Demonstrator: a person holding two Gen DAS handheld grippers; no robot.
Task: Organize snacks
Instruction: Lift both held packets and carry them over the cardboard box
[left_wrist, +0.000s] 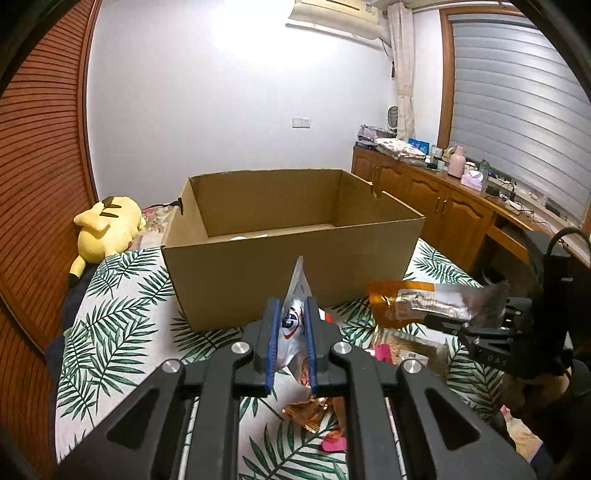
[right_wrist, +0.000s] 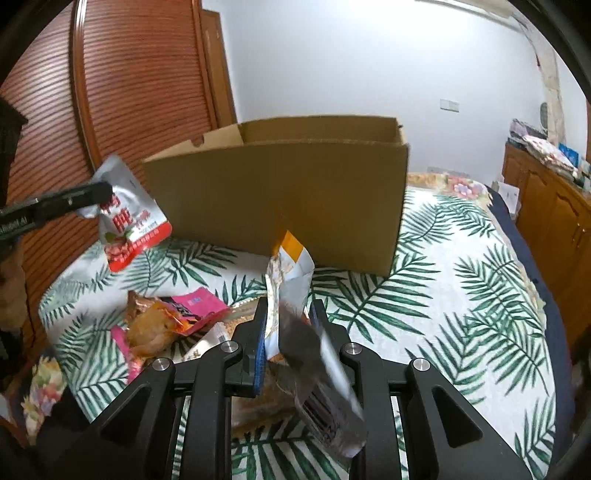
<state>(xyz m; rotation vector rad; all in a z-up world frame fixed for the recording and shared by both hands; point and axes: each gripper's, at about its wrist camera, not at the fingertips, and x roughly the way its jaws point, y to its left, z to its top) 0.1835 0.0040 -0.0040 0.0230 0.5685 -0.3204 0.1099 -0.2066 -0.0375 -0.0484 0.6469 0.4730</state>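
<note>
On the left, the left gripper (left_wrist: 290, 325) has its jaws closed nearly together on a silver foil snack pouch with a red printed lower part (left_wrist: 293, 317), and it holds this pouch by the upper corner, so the pouch hangs free above the bedspread with green palm leaves (left_wrist: 110, 332). In the middle and farther away stands the open brown cardboard box (left_wrist: 288, 273), where the snacks probably must go; something pale lies on its floor, but I cannot tell what it is. In front of the box, on the near side, a small pile of loose snack packets in pink and orange wrappers (right_wrist: 173, 317) waits on the bedspread. On the right, the right gripper (right_wrist: 286, 317) is also closed, on a long foil pouch with an orange end (right_wrist: 291, 273), which sticks out of the jaws on both sides. To do this step well, I think each gripper should rise first until its pouch is higher than the near wall of the box, because both pouches now hang lower than the rim. Then they should go over the opening one after the other, so the two do not meet. The grip should open only when the pouch is well inside. The yellow plush toy (left_wrist: 105, 230) at far left is not in the way.
</note>
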